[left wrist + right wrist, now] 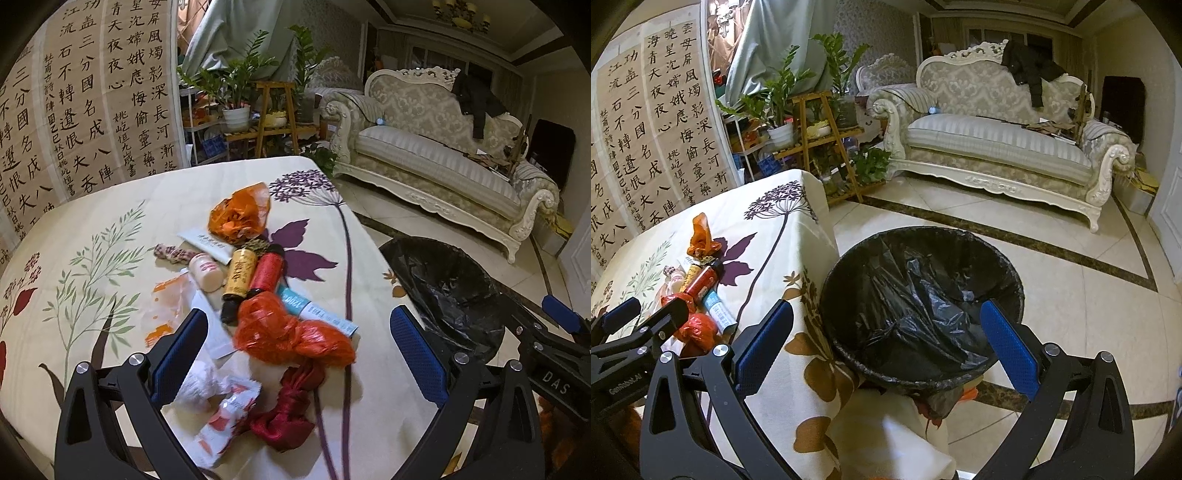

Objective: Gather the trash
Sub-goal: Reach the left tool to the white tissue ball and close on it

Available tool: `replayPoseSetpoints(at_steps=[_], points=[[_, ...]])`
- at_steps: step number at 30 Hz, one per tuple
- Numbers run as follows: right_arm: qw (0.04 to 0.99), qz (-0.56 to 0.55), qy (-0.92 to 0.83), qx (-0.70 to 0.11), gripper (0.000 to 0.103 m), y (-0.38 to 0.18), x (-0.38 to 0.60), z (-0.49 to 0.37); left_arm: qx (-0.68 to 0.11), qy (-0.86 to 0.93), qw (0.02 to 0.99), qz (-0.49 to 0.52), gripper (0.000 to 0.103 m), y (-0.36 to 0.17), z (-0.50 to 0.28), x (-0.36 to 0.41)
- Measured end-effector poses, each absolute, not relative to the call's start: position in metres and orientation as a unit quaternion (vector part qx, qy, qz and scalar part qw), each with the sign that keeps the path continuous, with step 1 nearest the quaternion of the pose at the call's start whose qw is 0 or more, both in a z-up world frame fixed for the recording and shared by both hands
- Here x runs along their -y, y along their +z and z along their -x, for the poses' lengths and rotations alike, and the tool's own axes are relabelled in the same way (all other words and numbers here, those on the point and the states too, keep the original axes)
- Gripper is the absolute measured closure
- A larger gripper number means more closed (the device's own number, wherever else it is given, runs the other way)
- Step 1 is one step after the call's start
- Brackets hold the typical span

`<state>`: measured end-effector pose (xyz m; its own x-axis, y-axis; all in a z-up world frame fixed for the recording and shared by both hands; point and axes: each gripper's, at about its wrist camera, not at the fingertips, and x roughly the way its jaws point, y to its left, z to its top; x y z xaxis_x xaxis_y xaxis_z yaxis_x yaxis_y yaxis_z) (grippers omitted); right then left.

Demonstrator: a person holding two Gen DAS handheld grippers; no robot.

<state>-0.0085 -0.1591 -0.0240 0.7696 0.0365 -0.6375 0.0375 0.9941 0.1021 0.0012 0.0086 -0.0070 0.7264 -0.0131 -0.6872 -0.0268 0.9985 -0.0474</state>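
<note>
left wrist view shows your left gripper (297, 341) with its jaws spread wide and holding nothing, hanging over the pile of trash on the flowered surface (110, 206). closest between the jaws lies the crumpled red plastic bag (291, 332), with a white wrapper (225, 413) and a dark red cloth bundle (288, 406) just below it, and a gold bottle (240, 273) and red bottle (266, 273) side by side further up beside an orange bag (240, 214). right wrist view shows your right gripper (886, 341) also open and empty, poised over the bin (923, 306) lined with a black bag, which stands on the floor against the surface's corner; from here the bin looks empty, though its folds hide the bottom. by my reading you're at the very first pick, nothing collected yet. the next move calls for lowering the left jaws around the red plastic bag, closing on its bunched middle so it doesn't slip, then carrying it right to the bin. watch that loose film drags neighbouring pieces along.
</note>
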Motion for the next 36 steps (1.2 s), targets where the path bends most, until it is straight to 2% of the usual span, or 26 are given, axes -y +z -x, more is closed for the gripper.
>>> replayPoseSetpoints(at_steps=[9, 18, 23, 24, 25, 27, 36], points=[[0.937, -0.048, 0.025, -0.344, 0.004, -0.024, 0.142, 0.018, -0.377, 0.029, 0.925, 0.037, 0.007, -0.005, 0.019, -0.044], [0.932, -0.044, 0.047, -0.358, 0.019, -0.032, 0.128, 0.03, -0.391, 0.057, 0.918, 0.036, 0.007, -0.022, 0.051, -0.072], [0.928, -0.043, 0.059, -0.365, 0.019, -0.037, 0.121, 0.037, -0.397, 0.061, 0.915, 0.038, 0.01, -0.029, 0.063, -0.078], [0.928, -0.043, 0.06, -0.365, 0.019, -0.037, 0.12, 0.038, -0.399, 0.06, 0.914, 0.039, 0.012, -0.029, 0.063, -0.078], [0.928, -0.043, 0.061, -0.366, 0.019, -0.038, 0.119, 0.039, -0.4, 0.059, 0.914, 0.04, 0.021, -0.03, 0.062, -0.079], [0.928, -0.044, 0.062, -0.366, 0.019, -0.037, 0.119, 0.038, -0.406, 0.061, 0.911, 0.037, 0.033, -0.031, 0.056, -0.08], [0.926, -0.043, 0.064, -0.368, 0.019, -0.036, 0.114, 0.031, -0.405, 0.053, 0.912, 0.042, 0.032, -0.033, 0.035, -0.083]])
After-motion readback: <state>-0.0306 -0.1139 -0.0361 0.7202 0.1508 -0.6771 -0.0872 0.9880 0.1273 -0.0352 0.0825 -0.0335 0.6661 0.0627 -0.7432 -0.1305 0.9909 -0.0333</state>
